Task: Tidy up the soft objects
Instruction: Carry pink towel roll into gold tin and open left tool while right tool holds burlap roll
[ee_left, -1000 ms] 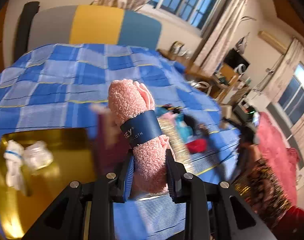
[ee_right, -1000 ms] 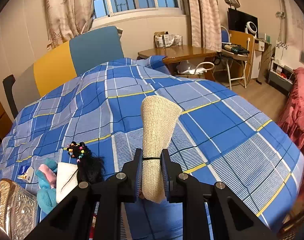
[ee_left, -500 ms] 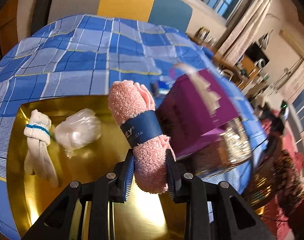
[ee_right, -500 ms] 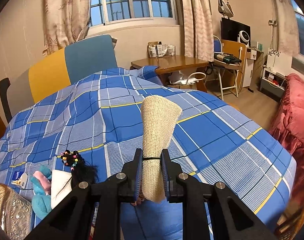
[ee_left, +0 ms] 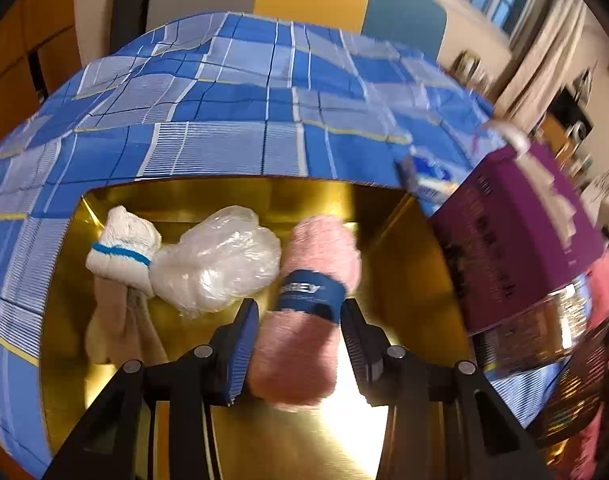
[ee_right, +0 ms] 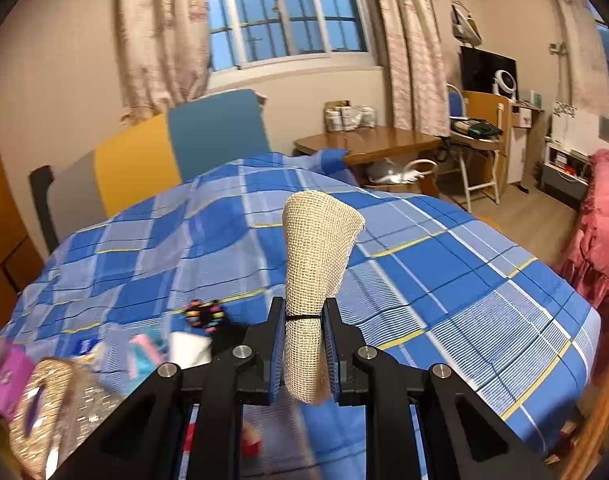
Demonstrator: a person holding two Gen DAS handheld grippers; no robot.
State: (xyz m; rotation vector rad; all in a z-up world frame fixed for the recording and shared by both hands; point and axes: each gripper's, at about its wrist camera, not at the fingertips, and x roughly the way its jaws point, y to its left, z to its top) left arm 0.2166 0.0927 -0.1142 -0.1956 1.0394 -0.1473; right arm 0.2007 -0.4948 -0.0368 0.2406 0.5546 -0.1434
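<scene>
**Left is letting go of the pink towel in the gold tray; right holds the mesh roll, waiting**

We have the left gripper (ee_left: 300, 344) over the gold tray (ee_left: 404, 280), pointing steeply down. Its jaws have just been opening. The pink rolled towel (ee_left: 304, 312) with the blue band sits between the pads with a visible gap on each side, so it is released, not clamped. It is blurred, so we can't tell whether it has settled on the tray floor yet.

Already in the tray: a white sock bundle (ee_left: 120, 252) at the far left and a clear plastic bag wad (ee_left: 216, 260) in the middle, which looks to touch the towel's left side.

How we'd finish this step well:
- Open wider before pulling back, so the fuzzy pile doesn't snag a pad.
- Retreat along the gripper's own line, not sideways. A sideways swing would shove the bag wad into the sock.

Edges and room:
- The tray's right wall is just beside the towel. The purple box (ee_left: 516, 240) stands right against that side. Little clearance there.
- Bare tray floor lies in front, nearest us. That is the open slot for the next item.

The right gripper (ee_right: 304, 344) is clamped on the beige mesh roll (ee_right: 316, 264), held up above the blue plaid bedspread (ee_right: 444, 280). Loose small items lie low left in that view, too blurred to name. We'd bring the roll in from the near side.
</scene>
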